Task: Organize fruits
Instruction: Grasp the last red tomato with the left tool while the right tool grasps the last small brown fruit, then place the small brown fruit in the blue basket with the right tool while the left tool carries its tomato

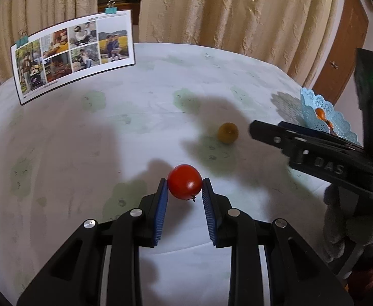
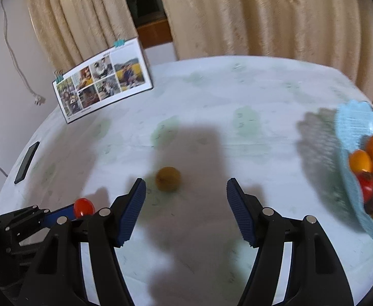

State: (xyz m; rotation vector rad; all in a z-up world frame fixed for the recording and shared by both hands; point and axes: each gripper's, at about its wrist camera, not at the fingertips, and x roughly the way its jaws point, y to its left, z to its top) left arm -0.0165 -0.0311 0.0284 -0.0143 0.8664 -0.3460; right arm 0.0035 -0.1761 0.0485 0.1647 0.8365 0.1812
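My left gripper point(image 1: 184, 182) is shut on a red tomato point(image 1: 184, 181), held just above the tablecloth; the tomato also shows in the right wrist view point(image 2: 84, 207). A brownish-yellow fruit point(image 1: 227, 132) lies on the table beyond it, and in the right wrist view point(image 2: 168, 179) it sits just ahead of my right gripper point(image 2: 186, 186), nearer the left finger. The right gripper is open and empty; it shows in the left wrist view point(image 1: 256, 128). A light blue lace-edged basket point(image 2: 349, 137) at the right holds several orange and red fruits point(image 2: 370, 168).
A photo calendar point(image 1: 74, 53) stands at the table's far left, held by clips. A dark phone point(image 2: 27, 162) lies near the left table edge. Beige curtains point(image 1: 237, 7) hang behind the white, green-patterned tablecloth point(image 1: 84, 153).
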